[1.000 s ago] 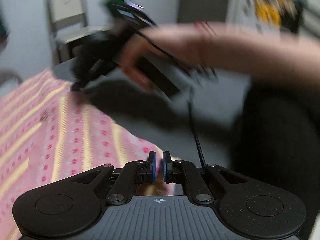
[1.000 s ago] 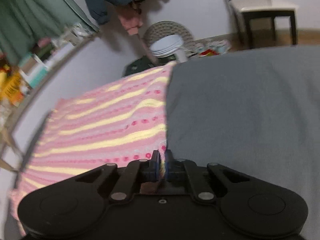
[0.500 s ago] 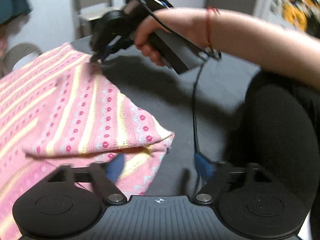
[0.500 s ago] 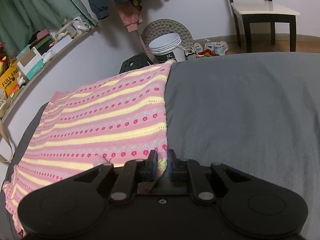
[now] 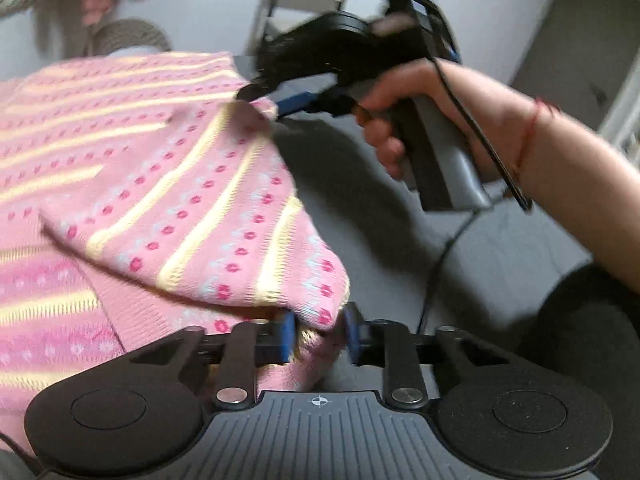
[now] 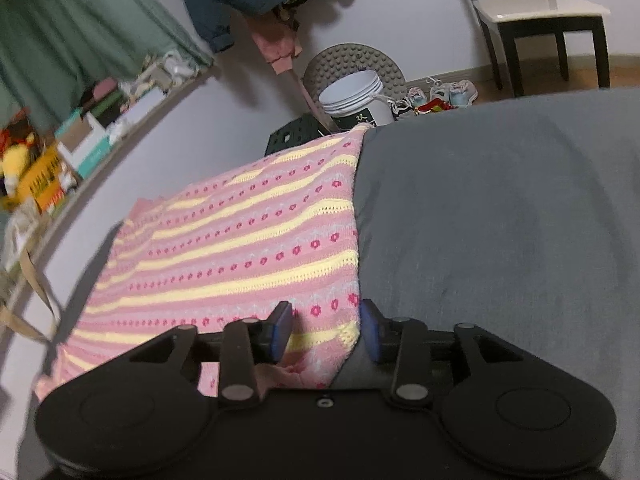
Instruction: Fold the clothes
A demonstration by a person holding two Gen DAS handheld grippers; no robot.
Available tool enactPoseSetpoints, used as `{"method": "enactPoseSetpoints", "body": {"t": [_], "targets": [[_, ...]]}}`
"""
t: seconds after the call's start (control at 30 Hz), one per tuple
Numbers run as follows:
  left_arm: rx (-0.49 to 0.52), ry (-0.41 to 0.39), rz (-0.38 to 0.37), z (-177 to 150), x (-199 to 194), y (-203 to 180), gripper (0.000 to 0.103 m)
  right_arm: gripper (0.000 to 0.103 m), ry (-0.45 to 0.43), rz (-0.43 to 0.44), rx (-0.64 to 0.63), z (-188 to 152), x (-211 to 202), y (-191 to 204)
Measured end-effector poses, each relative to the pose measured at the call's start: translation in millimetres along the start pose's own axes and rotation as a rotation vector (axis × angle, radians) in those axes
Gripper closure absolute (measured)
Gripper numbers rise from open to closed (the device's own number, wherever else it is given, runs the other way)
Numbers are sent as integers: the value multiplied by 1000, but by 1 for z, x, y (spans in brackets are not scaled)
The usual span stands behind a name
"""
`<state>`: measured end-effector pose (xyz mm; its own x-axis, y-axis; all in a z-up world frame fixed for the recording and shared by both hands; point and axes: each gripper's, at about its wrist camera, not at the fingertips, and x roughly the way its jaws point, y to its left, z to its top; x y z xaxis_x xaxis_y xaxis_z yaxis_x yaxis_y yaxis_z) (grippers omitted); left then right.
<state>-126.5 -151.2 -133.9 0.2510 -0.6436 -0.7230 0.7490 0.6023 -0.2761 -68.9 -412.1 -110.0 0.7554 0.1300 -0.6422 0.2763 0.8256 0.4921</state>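
A pink knit sweater (image 5: 180,184) with yellow stripes and red dots lies on a grey bed (image 6: 500,220). In the left wrist view one flap of it is raised and folded over the rest. My left gripper (image 5: 319,334) is open, its blue pads narrowed around the flap's near corner. The flap's far corner sits at my right gripper (image 5: 276,98), which is blurred and held by a hand. In the right wrist view the right gripper (image 6: 326,332) is open, and the sweater's (image 6: 240,248) right edge lies between its fingers.
A person's forearm (image 5: 560,152) and dark-clothed leg (image 5: 580,340) are at the right, with a black cable (image 5: 440,260) trailing across the bed. Beyond the bed stand a chair (image 6: 540,12), a white bucket (image 6: 356,96), shoes (image 6: 440,96) and a cluttered shelf (image 6: 80,140).
My right gripper has opened from shut on the sweater's edge. My left gripper opened wide, then narrowed around the flap's corner. The flap has lifted and moved over the sweater.
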Motion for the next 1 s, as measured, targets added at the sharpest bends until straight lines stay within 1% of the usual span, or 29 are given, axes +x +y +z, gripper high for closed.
{"method": "enactPoseSetpoints", "body": {"t": [0.03, 0.07, 0.17, 0.23, 0.3, 0.4, 0.5, 0.53, 0.57, 0.63, 0.67, 0.7, 0.73, 0.77, 0.8, 0.83, 0.87, 0.9, 0.93, 0.97, 1.0], "targets": [[10, 0, -6, 0, -1, -1, 92, 89, -4, 0, 14, 0, -1, -2], [20, 0, -12, -1, -2, -2, 93, 96, -7, 0, 29, 0, -1, -4], [50, 4, -36, 0, -8, -5, 94, 97, -19, 0, 72, 1, -3, -10], [15, -2, -95, 0, -12, 0, 94, 98, -26, 0, 100, 1, -5, -14], [3, -7, -144, 0, -15, 0, 94, 98, -51, -27, 70, 3, -13, -9], [22, -14, -178, 0, -19, -6, 94, 98, -87, -88, -4, 3, -26, 0], [13, -21, -245, 1, -24, -10, 94, 98, -100, -122, -24, 1, -38, 0], [17, -28, -266, 2, -26, -11, 94, 102, -104, -133, -27, 1, -43, -2], [23, -27, -283, 2, -27, -13, 94, 102, -117, -166, -34, 0, -48, -3], [29, -22, -282, 3, -24, -13, 94, 102, -141, -260, -63, 3, -58, -9], [17, -3, -270, 2, -19, -10, 94, 102, -134, -259, -37, 4, -59, -16], [-11, 20, -247, 1, -14, -7, 94, 102, -125, -235, 19, 4, -59, -25], [-40, 36, -229, -1, -10, -2, 94, 102, -117, -233, 42, 3, -57, -28], [-63, 46, -216, -1, -5, 3, 94, 100, -105, -246, 34, 3, -54, -27], [-81, 53, -205, -1, -3, 6, 94, 97, -99, -233, 30, 2, -52, -24], [-90, 55, -200, -3, -4, 7, 93, 91, -97, -210, 30, 2, -50, -20], [-91, 58, -192, -3, -7, 5, 87, 83, -94, -188, 29, 1, -48, -16], [-87, 73, -189, -5, -13, 0, 84, 66, -97, -173, 12, 1, -46, -11], [-86, 99, -186, -3, -16, -6, 74, 55, -103, -161, -10, 0, -45, -4], [-90, 131, -182, -1, -20, -8, 61, 53, -108, -149, -47, -1, -43, 4], [-101, 160, -183, 2, -28, -8, 54, 52, -111, -136, -84, -3, -42, 10]]}}
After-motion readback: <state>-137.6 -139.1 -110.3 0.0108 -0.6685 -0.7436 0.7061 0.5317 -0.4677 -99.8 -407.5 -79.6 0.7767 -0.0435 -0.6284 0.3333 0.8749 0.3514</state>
